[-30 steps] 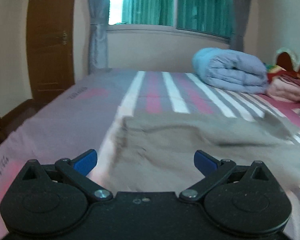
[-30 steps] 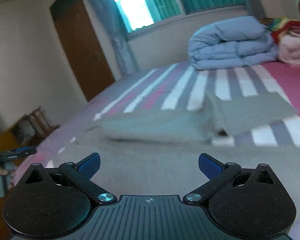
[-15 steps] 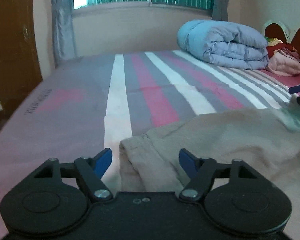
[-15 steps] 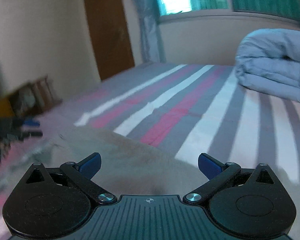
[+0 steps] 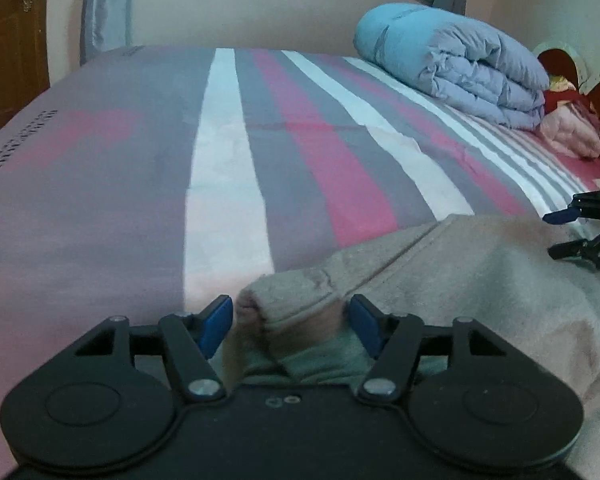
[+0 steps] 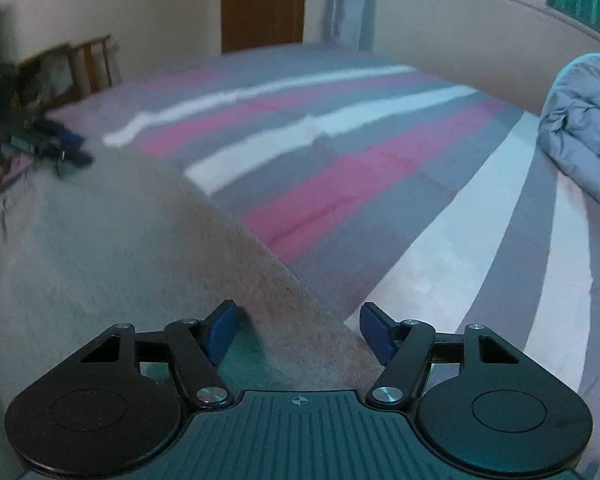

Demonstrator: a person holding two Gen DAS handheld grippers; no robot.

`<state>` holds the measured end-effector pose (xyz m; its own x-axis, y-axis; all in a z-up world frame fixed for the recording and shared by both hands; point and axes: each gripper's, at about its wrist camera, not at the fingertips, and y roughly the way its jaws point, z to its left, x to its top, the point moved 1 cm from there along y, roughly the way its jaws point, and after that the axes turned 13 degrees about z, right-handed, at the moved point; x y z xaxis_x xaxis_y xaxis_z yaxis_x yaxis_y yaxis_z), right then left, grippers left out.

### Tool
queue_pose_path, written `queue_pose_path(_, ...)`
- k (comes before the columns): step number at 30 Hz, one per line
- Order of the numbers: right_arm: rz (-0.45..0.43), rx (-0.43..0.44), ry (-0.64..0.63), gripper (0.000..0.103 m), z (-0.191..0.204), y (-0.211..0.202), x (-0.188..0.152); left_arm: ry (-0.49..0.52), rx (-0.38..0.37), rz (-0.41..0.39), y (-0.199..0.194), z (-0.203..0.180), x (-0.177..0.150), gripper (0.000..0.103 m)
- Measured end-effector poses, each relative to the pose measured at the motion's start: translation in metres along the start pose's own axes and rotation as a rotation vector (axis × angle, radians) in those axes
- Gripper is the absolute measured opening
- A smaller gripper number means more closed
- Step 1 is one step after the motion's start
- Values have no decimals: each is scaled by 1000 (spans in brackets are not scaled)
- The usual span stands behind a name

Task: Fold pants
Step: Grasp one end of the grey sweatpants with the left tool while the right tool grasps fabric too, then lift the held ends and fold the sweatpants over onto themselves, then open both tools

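Note:
The beige-grey pants (image 5: 460,280) lie on the striped bed. In the left wrist view a hemmed corner of the pants (image 5: 296,300) sits bunched between the blue pads of my left gripper (image 5: 292,324). Its jaws are closing, with a thin gap still showing at the left pad (image 5: 218,326). In the right wrist view a raised edge of the pants (image 6: 292,300) runs between the pads of my right gripper (image 6: 300,330). These jaws are closing too, with gaps on both sides. Each gripper shows in the other's view: right gripper (image 5: 558,232), left gripper (image 6: 66,148).
The striped pink, grey and white bed sheet (image 5: 300,140) stretches ahead. A rolled blue duvet (image 5: 460,60) and pink bedding (image 5: 568,136) lie near the headboard. A wooden door (image 6: 262,0), a curtain (image 6: 348,0) and a wooden rack (image 6: 88,64) stand past the bed's edge.
Both grippers came down and forward to the far edge of the pants. Their jaws have narrowed, and cloth now lies between the pads of each.

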<state>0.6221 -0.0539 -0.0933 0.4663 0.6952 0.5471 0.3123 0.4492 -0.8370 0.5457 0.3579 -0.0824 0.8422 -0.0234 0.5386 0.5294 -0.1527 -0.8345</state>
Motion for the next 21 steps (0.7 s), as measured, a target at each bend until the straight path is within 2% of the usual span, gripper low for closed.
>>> queue_pose_path(1,6,11,-1,58,-1,1,-1,7,16,1,1,-2,0,46)
queue_pose_path(2,12,38,4,30,-2,0,0,20,36,-17,0,-6,1,34)
queue_pose_path(3,15,25,6,9,-1,-1,1,21,50,-47,-5,-6,1,27)
queue_pose_path(5,-3,15,8,8,1,-11,0,20,53,-115,-23,-5,-4,20)
queue_pose_path(8,-82,-8,-12,8,21,-48,-10,28,45,-210,-58,-10,-17,13)
queue_pose_path(13,-196,-59,-101,8,74,-124,-32,53,27,-367,-124,-23,-58,13)
queue_pose_path(15,-235,-78,-149,8,102,-156,-49,48,-2,-428,-150,-30,-82,13)
queue_pose_path(18,-271,-113,-208,8,141,-188,-74,69,3,-453,-172,-45,-120,13)
queue_pose_path(21,-260,-131,-253,8,177,-197,-115,49,17,-416,-171,-57,-153,13)
